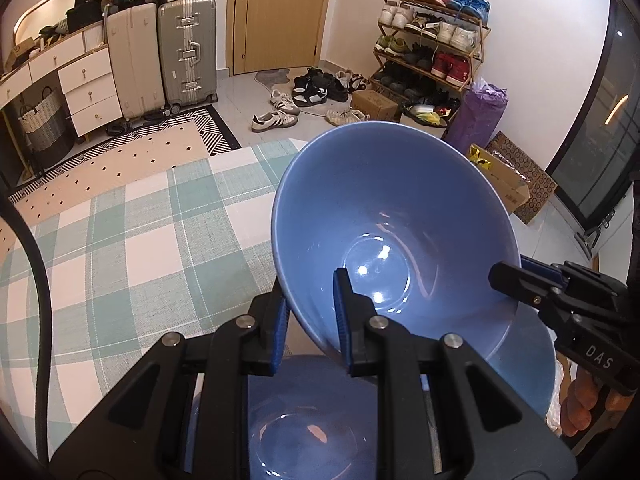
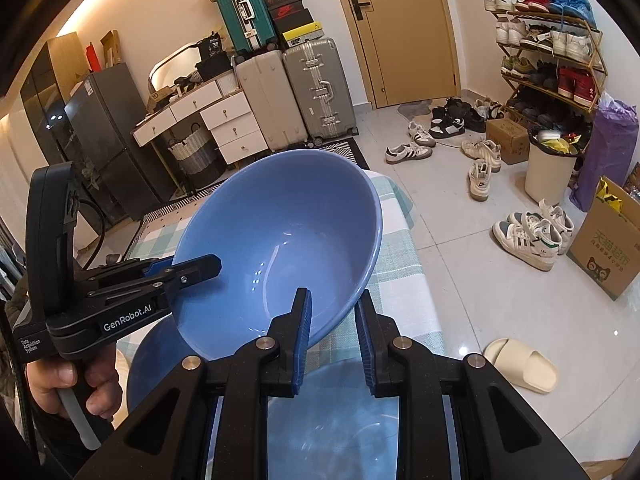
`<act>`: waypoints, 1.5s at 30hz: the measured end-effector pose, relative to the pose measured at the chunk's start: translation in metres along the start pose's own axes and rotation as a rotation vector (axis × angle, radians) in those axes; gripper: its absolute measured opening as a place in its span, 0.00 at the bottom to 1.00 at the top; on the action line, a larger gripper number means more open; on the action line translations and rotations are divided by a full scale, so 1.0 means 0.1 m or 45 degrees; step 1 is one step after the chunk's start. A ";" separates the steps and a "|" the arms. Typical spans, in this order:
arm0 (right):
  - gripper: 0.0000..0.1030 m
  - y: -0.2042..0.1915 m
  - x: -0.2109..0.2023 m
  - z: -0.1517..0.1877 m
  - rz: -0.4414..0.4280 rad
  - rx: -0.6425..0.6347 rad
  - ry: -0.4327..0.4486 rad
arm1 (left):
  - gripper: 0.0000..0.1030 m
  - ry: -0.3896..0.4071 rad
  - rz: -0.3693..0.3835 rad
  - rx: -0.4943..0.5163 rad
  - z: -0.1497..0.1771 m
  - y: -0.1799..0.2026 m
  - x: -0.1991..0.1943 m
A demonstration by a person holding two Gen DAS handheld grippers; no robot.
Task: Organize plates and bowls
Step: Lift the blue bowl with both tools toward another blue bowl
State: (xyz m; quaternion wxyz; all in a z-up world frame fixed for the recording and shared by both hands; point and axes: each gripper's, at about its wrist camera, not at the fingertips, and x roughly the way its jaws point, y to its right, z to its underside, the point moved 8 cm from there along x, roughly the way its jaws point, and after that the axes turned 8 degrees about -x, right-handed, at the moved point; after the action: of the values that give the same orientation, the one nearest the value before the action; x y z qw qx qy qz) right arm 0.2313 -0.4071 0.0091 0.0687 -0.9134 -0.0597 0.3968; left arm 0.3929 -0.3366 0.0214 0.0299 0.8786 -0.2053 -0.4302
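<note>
Both-handed: 2 grippers angled down, lifting 1 tilted blue bowl [image 1: 394, 216].
Left gripper [image 1: 312, 312] and right gripper [image 2: 334, 332] each clamp its rim, above a second blue bowl [image 1: 312, 412].

Black left gripper [image 1: 310, 320]; blue ribbed pads [image 1: 280, 328]; silver screws [image 1: 171, 339].

"genrobot.ai" on left gripper [image 2: 196, 270]
</note>
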 end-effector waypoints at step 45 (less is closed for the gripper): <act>0.22 -1.11 -0.53 0.49 -0.175 -0.148 0.043 | 0.17 0.183 -0.102 -0.126 1.02 -0.30 -1.79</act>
State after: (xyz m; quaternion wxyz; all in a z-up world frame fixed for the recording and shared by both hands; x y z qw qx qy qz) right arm 0.1530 -0.3032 0.0333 0.0438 -0.9161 -0.1438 0.3716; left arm 0.2272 -0.2273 0.0840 0.0707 0.9121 -0.1460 -0.3766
